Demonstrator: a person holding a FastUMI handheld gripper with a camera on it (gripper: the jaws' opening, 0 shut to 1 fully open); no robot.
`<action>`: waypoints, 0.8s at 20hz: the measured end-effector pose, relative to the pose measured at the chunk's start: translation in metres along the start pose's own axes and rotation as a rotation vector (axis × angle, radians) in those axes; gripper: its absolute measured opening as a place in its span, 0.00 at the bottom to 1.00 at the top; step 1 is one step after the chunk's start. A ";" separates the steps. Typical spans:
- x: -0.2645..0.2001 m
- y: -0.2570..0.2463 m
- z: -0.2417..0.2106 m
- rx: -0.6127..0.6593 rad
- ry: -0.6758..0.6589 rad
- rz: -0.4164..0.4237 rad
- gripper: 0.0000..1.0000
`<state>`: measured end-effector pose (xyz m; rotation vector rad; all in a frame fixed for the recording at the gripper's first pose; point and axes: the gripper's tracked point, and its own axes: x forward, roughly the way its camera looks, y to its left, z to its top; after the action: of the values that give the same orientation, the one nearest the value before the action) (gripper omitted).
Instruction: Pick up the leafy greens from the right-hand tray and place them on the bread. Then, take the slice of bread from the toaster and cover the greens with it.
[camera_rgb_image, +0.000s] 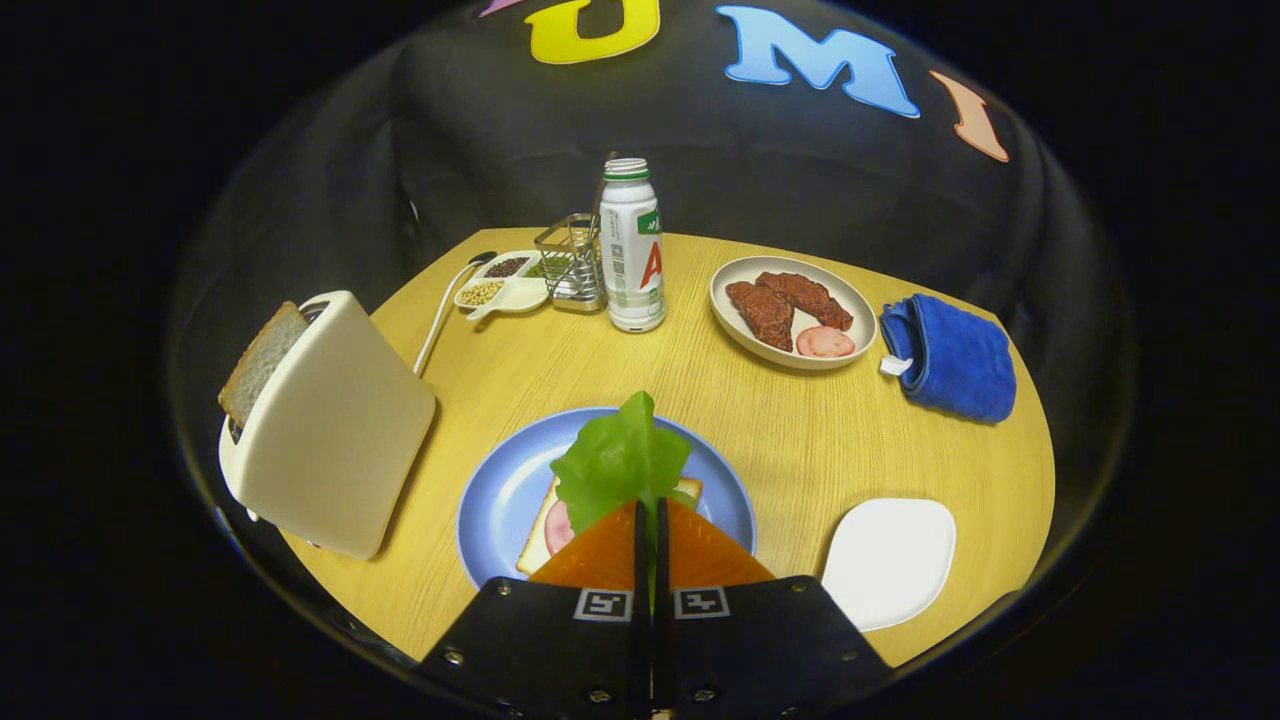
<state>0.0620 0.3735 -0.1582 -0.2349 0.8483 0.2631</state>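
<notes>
Between the fingers of the gripper (650, 510), clenched almost together, sat the stem of the bright green leafy greens (620, 460), the leaf fanning out just ahead of the tips. Directly beneath lay the slice of bread with a pink ham round (550, 525) on the round blue plate (500, 490), at the wooden table's (800, 440) near edge. Off left stood the cream toaster (330, 430), its brown bread slice (258, 362) poking up. The drop looked straight down.
</notes>
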 end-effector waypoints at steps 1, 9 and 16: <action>0.003 0.001 -0.001 0.002 0.005 -0.007 0.01; 0.021 0.021 -0.014 -0.006 0.053 0.013 0.09; 0.009 0.018 -0.005 -0.024 0.006 0.009 0.23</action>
<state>0.0587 0.3901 -0.1704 -0.2547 0.8522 0.2809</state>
